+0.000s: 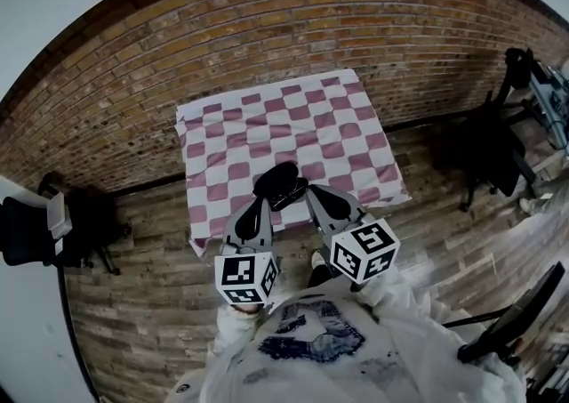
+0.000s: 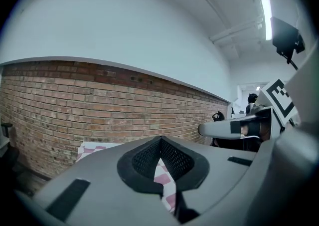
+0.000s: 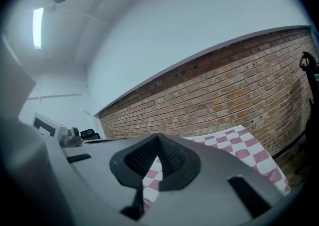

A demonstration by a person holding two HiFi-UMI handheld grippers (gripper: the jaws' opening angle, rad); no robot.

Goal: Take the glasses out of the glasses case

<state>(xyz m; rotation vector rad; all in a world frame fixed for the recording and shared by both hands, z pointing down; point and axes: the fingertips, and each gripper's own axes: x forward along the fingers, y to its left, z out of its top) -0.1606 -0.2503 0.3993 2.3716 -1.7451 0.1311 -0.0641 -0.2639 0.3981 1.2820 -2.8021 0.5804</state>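
A table under a pink-and-white checked cloth (image 1: 293, 121) stands against the brick wall, and no glasses case or glasses show on it in any view. My left gripper (image 1: 271, 184) and right gripper (image 1: 299, 189) are held side by side, with their black tips over the table's near edge. In the left gripper view the left gripper (image 2: 160, 142) has its black pads meeting, with nothing between them. The right gripper (image 3: 158, 140) looks the same in its own view: pads together and empty. Both point nearly level toward the wall.
The brick wall (image 1: 267, 19) runs behind the table. A black office chair (image 1: 53, 225) stands at the left and another (image 1: 484, 150) at the right. Wooden floor (image 1: 142, 303) surrounds the table. The other gripper's body (image 2: 234, 128) shows at the right of the left gripper view.
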